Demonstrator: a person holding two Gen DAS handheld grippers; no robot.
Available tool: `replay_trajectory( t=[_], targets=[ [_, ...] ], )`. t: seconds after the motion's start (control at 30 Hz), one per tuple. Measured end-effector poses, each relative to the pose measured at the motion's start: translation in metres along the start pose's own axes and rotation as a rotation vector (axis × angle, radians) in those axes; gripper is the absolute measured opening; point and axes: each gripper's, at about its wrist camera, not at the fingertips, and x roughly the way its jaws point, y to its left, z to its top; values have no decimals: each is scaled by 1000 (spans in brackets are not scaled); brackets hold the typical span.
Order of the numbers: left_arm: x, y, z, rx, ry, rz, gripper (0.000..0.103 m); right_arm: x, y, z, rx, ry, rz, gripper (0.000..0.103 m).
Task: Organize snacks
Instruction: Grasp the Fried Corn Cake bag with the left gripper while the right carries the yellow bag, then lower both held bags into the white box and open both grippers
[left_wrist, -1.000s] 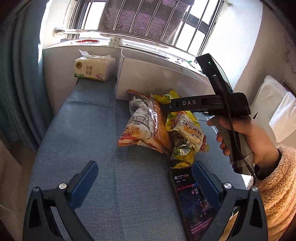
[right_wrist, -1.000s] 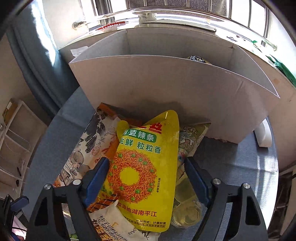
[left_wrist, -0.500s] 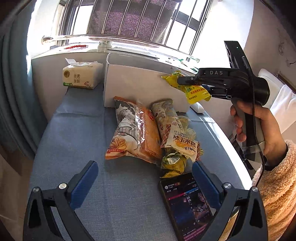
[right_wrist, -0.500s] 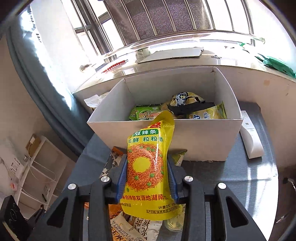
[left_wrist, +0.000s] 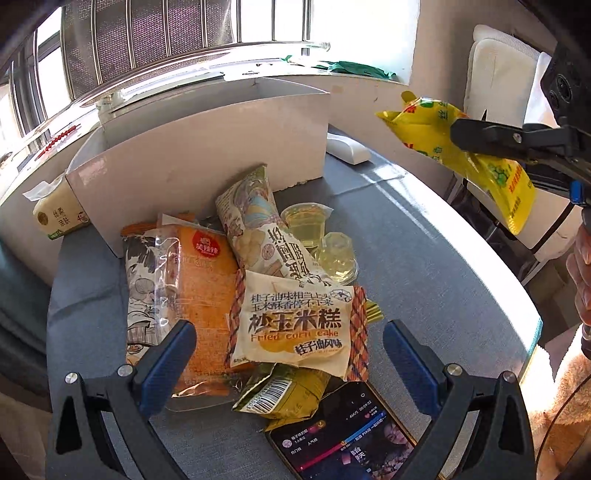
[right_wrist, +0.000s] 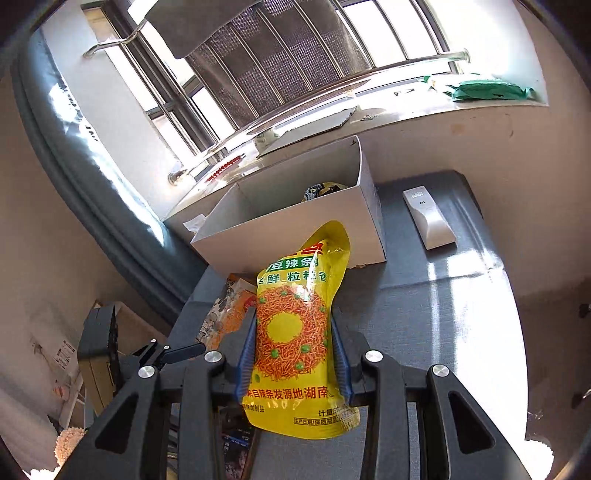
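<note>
One white box (left_wrist: 207, 147), one yellow pouch (right_wrist: 295, 332), two jelly cups (left_wrist: 321, 240), one phone (left_wrist: 343, 439), one tissue pack (left_wrist: 55, 218)

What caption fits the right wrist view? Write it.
Right hand-held gripper lifts yellow snack pouch toward white box.

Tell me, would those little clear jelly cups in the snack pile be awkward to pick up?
Probably a bit. The jelly cups look like smooth, glossy plastic, so they may slip between fingers. They seem small and rounded with tapering sides, so a squeeze might pop one out or tip it. They also lie tilted against the snack bags, so nudging those would likely shift them.
</note>
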Motion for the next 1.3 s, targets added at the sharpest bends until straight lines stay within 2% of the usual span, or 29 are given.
replay_trajectory(
  t=[0.13,0.2,0.23,0.27,0.3,0.43,0.7,0.83,0.97,1.03,1.17,1.3],
  targets=[
    [7,3,0,-10,12,-13,102,-11,-12,-19,32,6,6,39],
    [8,8,-2,-32,23,-62,98,-12,-16,-25,49,10,14,39],
    [9,11,-3,-44,30,-81,83,-12,-17,-28,51,10,15,39],
    [10,12,-4,-50,43,-97,74,-12,-18,-29,53,13,21,39],
    [11,13,-5,-54,44,-110,74,-12,-19,-31,58,13,26,39],
    [-3,17,-10,-70,4,-133,62,-10,-18,-34,55,15,30,39],
    [-50,39,-9,-137,-133,-136,61,-6,-10,-26,34,5,60,39],
    [-68,66,14,-214,-231,-140,61,7,-6,2,23,-8,100,39],
    [-73,97,65,-245,-324,-127,61,29,2,57,3,-39,112,39],
    [-67,117,93,-275,-342,-140,61,45,7,87,-11,-48,94,39],
    [-37,156,148,-327,-311,-159,61,93,14,138,-30,-9,61,39],
    [1,179,182,-370,-251,-143,61,143,15,168,-63,63,-18,39]
  ],
)
